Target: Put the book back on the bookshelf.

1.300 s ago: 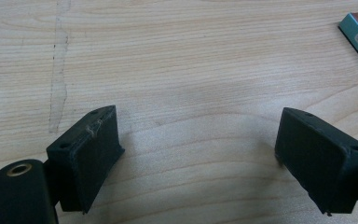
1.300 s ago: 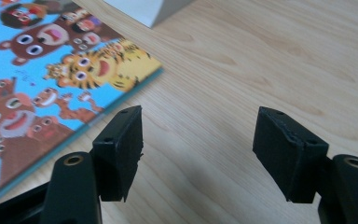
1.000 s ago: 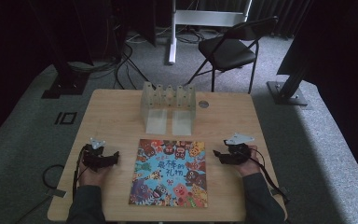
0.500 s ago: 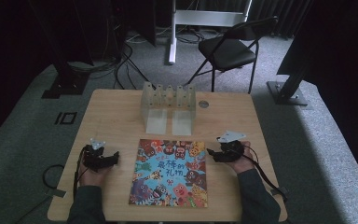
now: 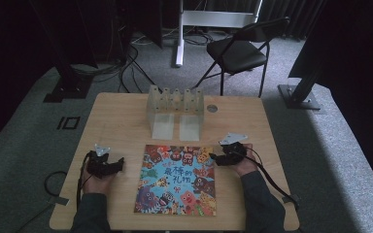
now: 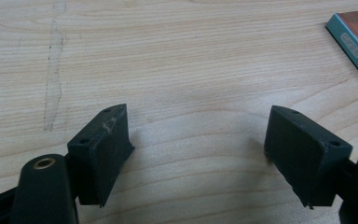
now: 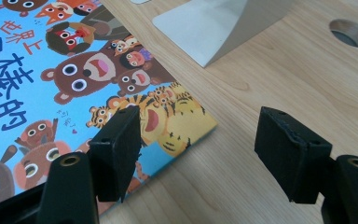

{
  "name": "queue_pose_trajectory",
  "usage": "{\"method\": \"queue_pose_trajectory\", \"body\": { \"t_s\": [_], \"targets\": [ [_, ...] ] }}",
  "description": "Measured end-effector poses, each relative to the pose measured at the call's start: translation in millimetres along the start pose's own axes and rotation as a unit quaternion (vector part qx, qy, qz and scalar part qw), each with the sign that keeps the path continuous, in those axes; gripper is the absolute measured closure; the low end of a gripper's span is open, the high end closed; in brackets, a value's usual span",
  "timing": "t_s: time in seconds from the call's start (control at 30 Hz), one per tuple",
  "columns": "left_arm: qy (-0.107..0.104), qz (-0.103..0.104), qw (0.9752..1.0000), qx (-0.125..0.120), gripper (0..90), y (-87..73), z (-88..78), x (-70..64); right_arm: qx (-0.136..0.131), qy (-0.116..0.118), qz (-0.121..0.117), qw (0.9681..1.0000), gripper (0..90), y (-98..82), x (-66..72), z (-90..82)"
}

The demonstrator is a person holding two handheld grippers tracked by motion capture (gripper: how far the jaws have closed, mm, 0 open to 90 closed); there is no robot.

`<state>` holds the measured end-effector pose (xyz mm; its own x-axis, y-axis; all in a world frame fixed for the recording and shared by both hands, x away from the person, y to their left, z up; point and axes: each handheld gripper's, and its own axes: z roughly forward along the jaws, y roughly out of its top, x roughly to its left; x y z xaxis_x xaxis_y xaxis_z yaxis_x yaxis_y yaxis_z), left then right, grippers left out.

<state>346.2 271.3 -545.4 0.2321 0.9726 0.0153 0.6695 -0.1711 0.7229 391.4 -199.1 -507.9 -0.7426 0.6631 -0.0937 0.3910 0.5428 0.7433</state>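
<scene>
The left gripper is idling left of the book, jaws wide and closing slightly, holding nothing. The book is lying flat near the table's front edge, long axis running toward the rack. The right gripper is straddling the book's top right corner, jaws wide and empty; it should be sliding one jaw under the cover before pinching

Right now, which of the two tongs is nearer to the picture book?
The right tongs: one jaw already hangs over the corner of the picture book. The left tongs stand apart, over bare table.
</scene>
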Motion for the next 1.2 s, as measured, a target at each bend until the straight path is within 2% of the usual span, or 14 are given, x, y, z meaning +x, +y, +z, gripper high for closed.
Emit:
{"method": "queue_pose_trajectory", "body": {
  "t_s": [0.3,0.63,0.7,0.77,0.8,0.87,1.03,1.1,1.2],
  "targets": [
    [0.000,0.000,1.0000,-0.001,23.3,0.1,0.2,0.1,0.009,0.018,-0.005,0.9998,29.2,7.7,2.9,15.1],
    [0.000,-0.001,1.0000,-0.001,23.6,0.1,0.1,-0.4,0.021,0.035,0.011,0.9991,28.8,4.3,-1.4,32.3],
    [-0.002,0.001,1.0000,0.002,25.2,0.6,-0.9,-1.1,0.021,0.040,0.015,0.9989,28.8,3.8,-2.3,34.8],
    [-0.005,0.003,1.0000,0.005,31.7,1.1,-1.7,-1.6,0.021,0.042,0.015,0.9988,28.8,3.4,-2.7,36.1],
    [-0.014,0.009,0.9998,0.012,31.7,2.4,-4.0,-4.4,0.022,0.042,0.016,0.9987,28.8,3.3,-3.0,36.8],
    [-0.025,0.017,0.9995,0.012,34.3,2.8,-5.2,-7.8,0.022,0.047,0.023,0.9984,28.8,2.3,-4.2,40.1],
    [-0.061,0.030,0.9977,-0.006,32.1,6.3,-15.2,-23.0,0.022,0.055,0.032,0.9978,28.9,1.1,-5.4,43.2],
    [-0.080,0.045,0.9956,-0.018,30.1,6.6,-21.1,-32.6,0.020,0.058,0.036,0.9975,28.9,0.5,-6.4,43.8],
    [-0.096,0.072,0.9923,-0.030,26.4,6.6,-27.8,-49.7,0.017,0.064,0.044,0.9968,28.9,-0.9,-7.8,44.6]
  ]
}}
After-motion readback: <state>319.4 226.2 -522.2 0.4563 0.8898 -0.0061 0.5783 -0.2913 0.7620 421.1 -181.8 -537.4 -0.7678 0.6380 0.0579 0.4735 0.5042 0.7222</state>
